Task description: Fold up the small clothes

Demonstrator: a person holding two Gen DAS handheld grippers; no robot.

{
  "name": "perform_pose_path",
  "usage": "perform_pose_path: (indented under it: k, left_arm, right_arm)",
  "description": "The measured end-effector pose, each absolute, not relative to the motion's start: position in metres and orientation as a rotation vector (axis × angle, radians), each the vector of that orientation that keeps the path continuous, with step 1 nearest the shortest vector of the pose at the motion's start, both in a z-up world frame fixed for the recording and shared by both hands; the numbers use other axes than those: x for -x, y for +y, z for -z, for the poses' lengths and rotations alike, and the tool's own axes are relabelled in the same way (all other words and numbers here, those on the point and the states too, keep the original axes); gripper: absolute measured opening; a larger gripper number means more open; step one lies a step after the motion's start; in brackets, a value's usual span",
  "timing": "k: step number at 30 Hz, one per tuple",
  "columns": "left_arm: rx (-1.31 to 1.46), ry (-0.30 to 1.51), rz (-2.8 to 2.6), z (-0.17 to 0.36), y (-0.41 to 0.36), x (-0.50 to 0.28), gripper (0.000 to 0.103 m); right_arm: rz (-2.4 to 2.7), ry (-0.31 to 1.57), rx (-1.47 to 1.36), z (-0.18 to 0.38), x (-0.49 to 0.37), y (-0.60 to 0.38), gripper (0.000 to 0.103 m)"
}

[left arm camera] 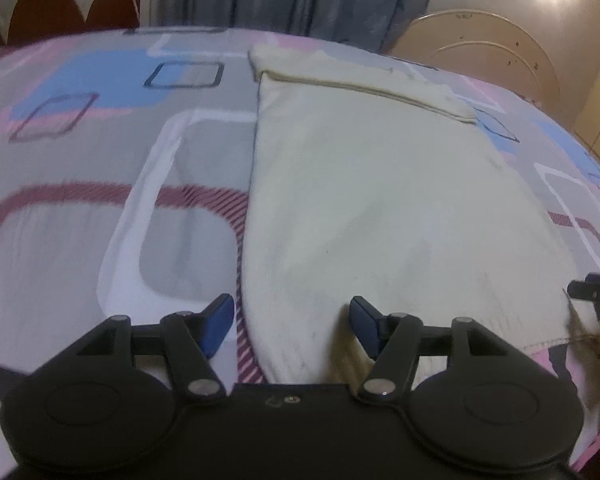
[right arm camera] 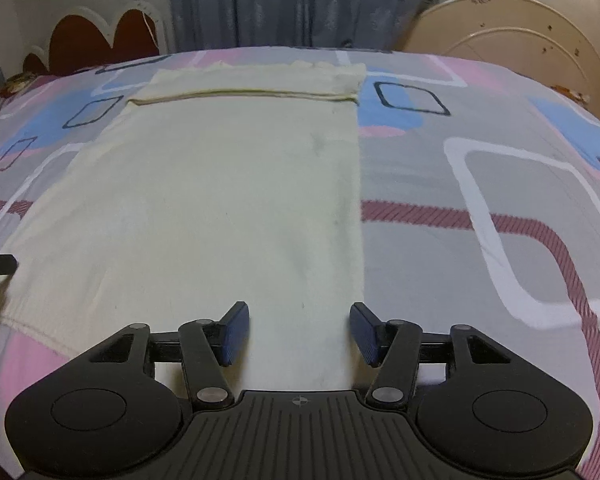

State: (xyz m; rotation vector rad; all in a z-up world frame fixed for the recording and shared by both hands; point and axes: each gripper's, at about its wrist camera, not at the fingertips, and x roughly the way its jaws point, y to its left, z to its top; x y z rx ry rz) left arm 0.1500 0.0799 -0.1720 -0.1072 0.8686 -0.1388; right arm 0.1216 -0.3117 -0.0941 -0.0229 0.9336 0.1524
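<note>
a: where's the cloth right now?

b: the cream garment [left arm camera: 360,200] lies flat on the patterned bedsheet [left arm camera: 80,160], a long panel running from the near edge to the far side, with a narrow band already turned over at its far end.

a: and the tools, starting on the left?

b: the left gripper [left arm camera: 292,320] hangs over the garment's near left edge, jaws apart, nothing between the pads. over on the right, the right gripper [right arm camera: 299,330] sits over the near right edge — also spread and empty, cloth only underneath.

a: so which step is this?

b: i'd judge it's between folds, sides in, lengthwise fold not yet made.

a: next move?

b: probably each gripper pinching its own near corner and carrying the hem toward the far band — level, so the edges meet squarely.
</note>
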Motion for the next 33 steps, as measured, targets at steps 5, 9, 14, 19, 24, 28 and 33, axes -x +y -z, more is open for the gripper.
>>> perform_pose_path:
  k: [5, 9, 14, 19, 24, 28, 33]
  left_arm:
    - [0.152, 0.879, 0.172, 0.175, 0.084, -0.145, 0.057]
    - [0.184, 0.899, 0.204, 0.176, 0.086, -0.147, 0.037]
    - [0.249, 0.925, 0.268, 0.177, 0.088, -0.155, 0.008]
    - [0.252, 0.872, 0.323, 0.166, 0.08, -0.162, 0.006]
    - [0.256, 0.763, 0.337, 0.141, 0.077, -0.18, 0.006]
    - [0.259, 0.641, 0.33, 0.118, 0.074, -0.21, 0.006]
    - [0.242, 0.554, 0.32, 0.104, 0.064, -0.261, 0.006]
  right_arm:
    - [-0.119, 0.964, -0.008, 0.099, -0.11, -0.318, 0.055]
    - [-0.09, 0.993, -0.07, 0.102, -0.104, -0.323, 0.055]
    - [-0.104, 1.011, -0.121, 0.099, -0.101, -0.324, 0.029]
    - [-0.152, 1.002, -0.173, 0.093, -0.105, -0.325, 0.007]
    - [-0.214, 0.929, -0.236, 0.071, -0.123, -0.329, 0.007]
    - [-0.242, 0.855, -0.261, 0.049, -0.154, -0.334, 0.007]
    - [-0.253, 0.787, -0.275, 0.033, -0.212, -0.342, 0.007]
